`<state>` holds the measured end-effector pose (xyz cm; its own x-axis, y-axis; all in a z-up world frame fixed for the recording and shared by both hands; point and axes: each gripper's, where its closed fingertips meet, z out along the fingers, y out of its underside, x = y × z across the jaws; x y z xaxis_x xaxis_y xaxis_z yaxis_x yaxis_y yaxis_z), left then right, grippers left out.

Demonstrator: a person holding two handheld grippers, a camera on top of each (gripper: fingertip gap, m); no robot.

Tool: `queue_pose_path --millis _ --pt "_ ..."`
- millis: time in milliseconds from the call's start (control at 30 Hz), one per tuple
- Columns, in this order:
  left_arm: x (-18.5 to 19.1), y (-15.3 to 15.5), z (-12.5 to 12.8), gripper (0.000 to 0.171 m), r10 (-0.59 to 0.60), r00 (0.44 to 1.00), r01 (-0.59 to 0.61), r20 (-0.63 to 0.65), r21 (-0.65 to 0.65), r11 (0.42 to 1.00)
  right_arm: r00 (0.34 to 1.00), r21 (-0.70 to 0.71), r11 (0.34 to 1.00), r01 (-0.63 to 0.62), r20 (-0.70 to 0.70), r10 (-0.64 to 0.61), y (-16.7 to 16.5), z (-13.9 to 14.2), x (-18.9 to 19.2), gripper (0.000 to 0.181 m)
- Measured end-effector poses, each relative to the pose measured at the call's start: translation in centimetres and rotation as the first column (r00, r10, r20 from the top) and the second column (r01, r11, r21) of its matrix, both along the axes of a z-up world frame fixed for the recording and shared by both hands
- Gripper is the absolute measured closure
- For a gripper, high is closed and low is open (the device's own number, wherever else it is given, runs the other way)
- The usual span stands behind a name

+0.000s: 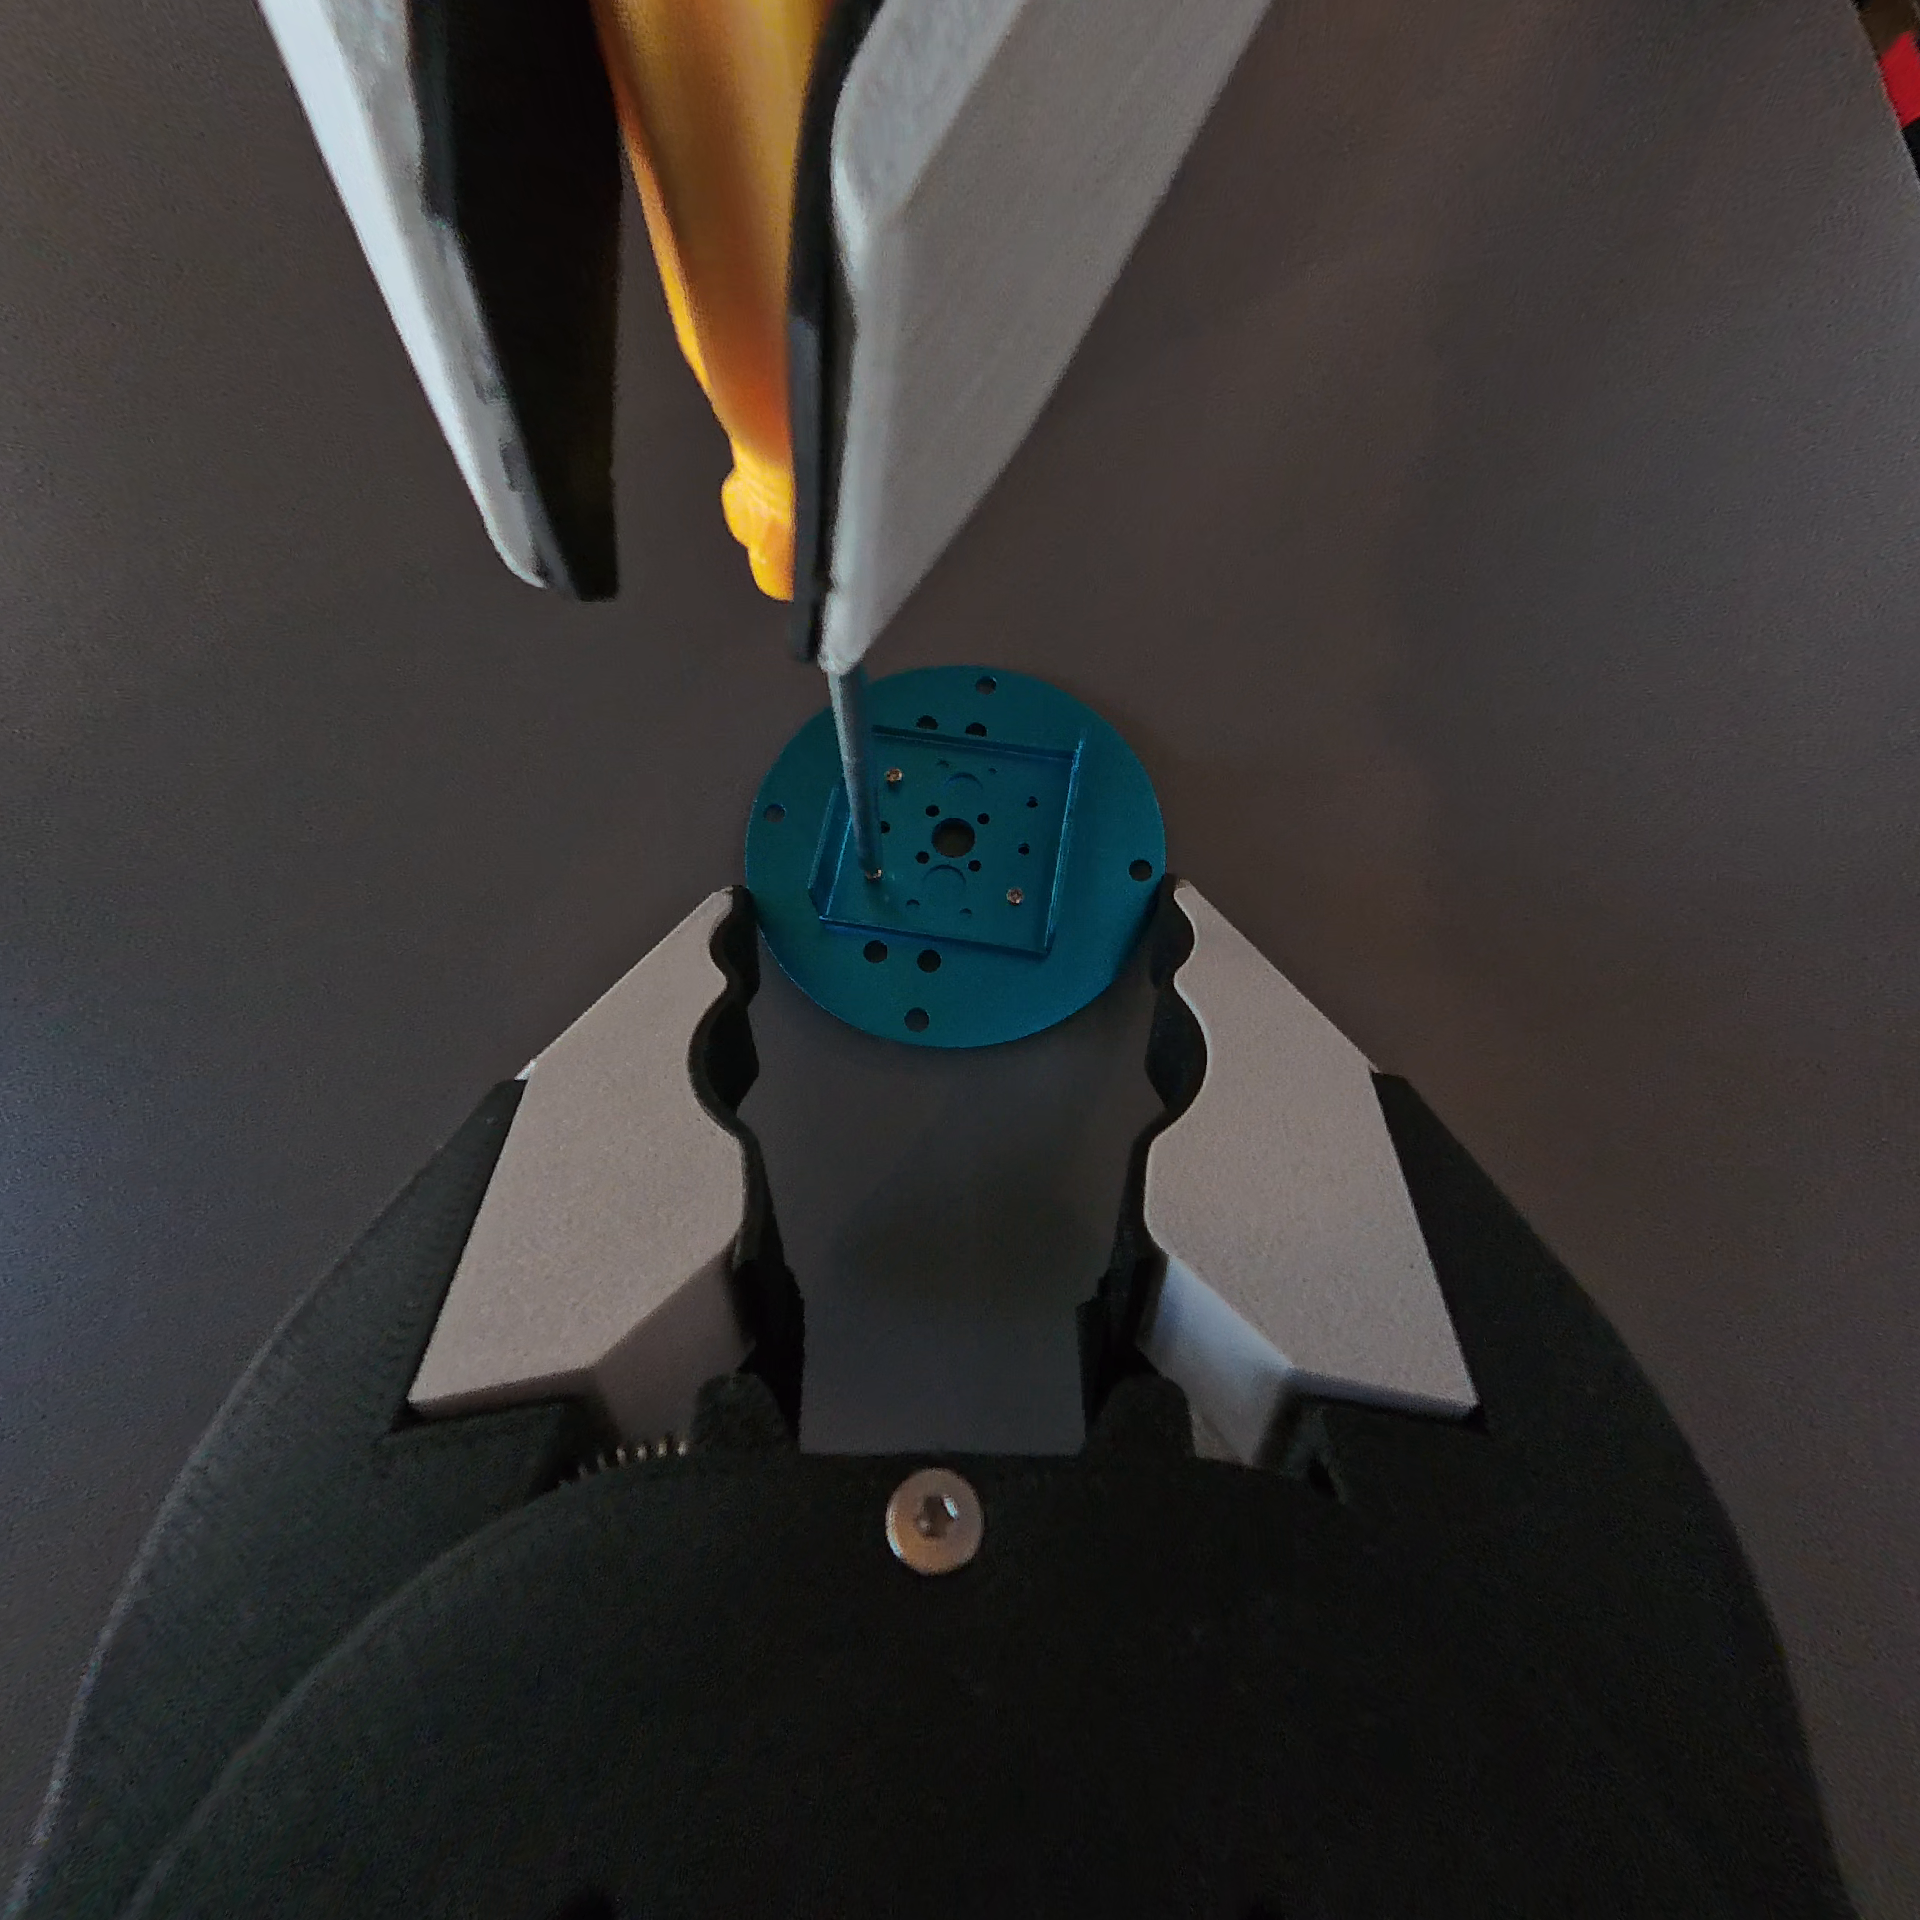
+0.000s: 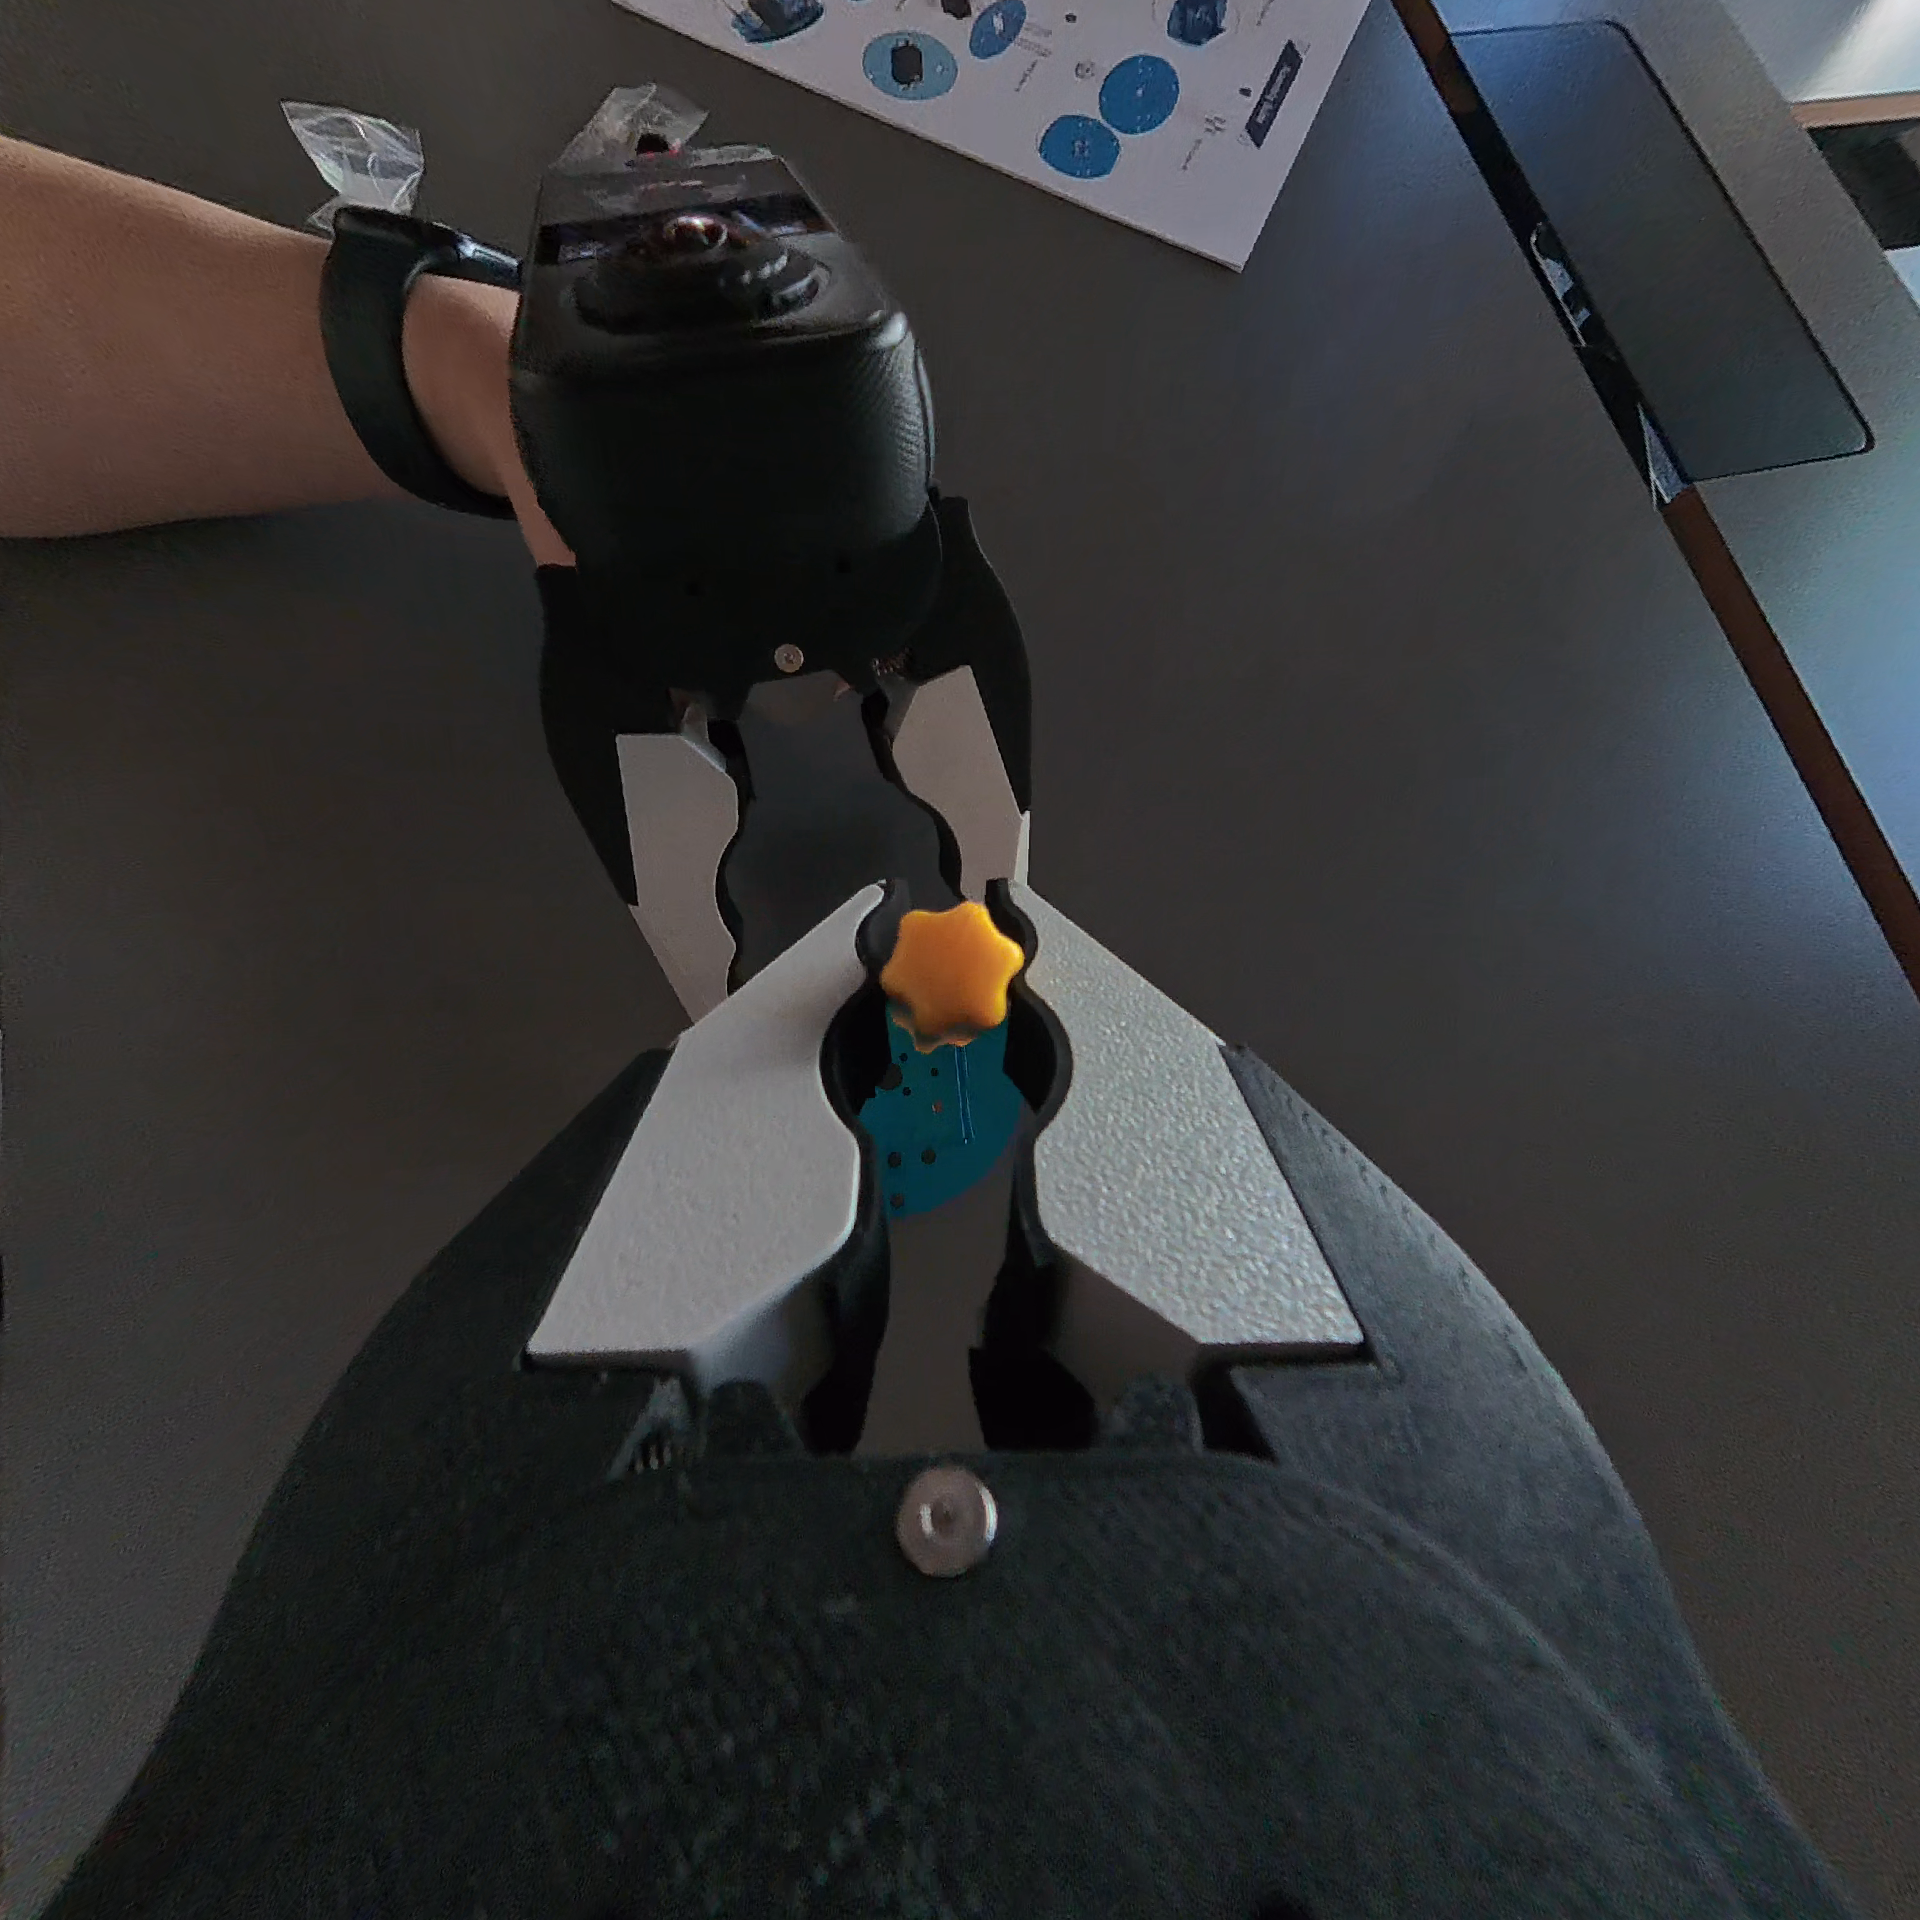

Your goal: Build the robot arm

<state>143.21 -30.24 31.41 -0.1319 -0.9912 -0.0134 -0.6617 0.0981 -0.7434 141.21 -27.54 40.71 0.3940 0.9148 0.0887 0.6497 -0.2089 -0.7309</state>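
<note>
A round blue metal disc [image 1: 1101, 831] with several holes lies on the dark grey table [image 1: 312, 831]. A square blue bracket [image 1: 966, 831] sits on it with small screws [image 1: 1015, 891]. My left gripper [image 1: 954, 899] is closed on the disc, its fingertips [image 1: 727, 914] touching the rim on both sides. My right gripper [image 2: 943, 904] is shut on an orange-handled screwdriver [image 2: 951, 971], held upright. The screwdriver's thin shaft [image 1: 854, 769] rests with its tip on a screw in the bracket's near-left corner. The right gripper [image 1: 707, 613] comes down from above in the left wrist view.
A person's forearm [image 2: 156, 343] with a black wrist strap holds the left gripper's black body [image 2: 717, 436]. A printed sheet with blue pictures [image 2: 1039, 125] and clear plastic bags [image 2: 353, 156] lie at the far side. A dark panel [image 2: 1662, 260] stands past the table's right edge. My hands' fingertips stand some 9 cm from each other.
</note>
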Motion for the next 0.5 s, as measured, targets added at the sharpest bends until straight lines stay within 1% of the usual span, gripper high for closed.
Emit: queue_pose_path --millis 167,300,433,500 --pt "-0.01 -0.02 -0.10 0.096 -0.001 1.000 0.001 0.000 -0.003 1.000 0.997 0.011 1.000 -0.004 0.074 0.003 0.25 -0.72 0.17 0.161" --pt "0.03 -0.05 -0.10 0.096 -0.001 1.000 0.001 0.001 -0.001 1.000 0.998 0.004 1.000 0.003 0.062 -0.003 0.33 -0.86 -0.03 0.155" --pt "0.04 -0.05 -0.12 0.096 -0.002 1.000 0.002 0.000 0.002 1.000 0.999 -0.010 1.000 0.006 0.043 -0.006 0.39 -0.74 -0.14 0.161" --pt "0.04 -0.08 -0.12 0.096 -0.003 1.000 0.003 -0.001 0.001 1.000 0.999 -0.008 1.000 0.006 0.048 -0.006 0.49 -0.76 -0.05 0.160"
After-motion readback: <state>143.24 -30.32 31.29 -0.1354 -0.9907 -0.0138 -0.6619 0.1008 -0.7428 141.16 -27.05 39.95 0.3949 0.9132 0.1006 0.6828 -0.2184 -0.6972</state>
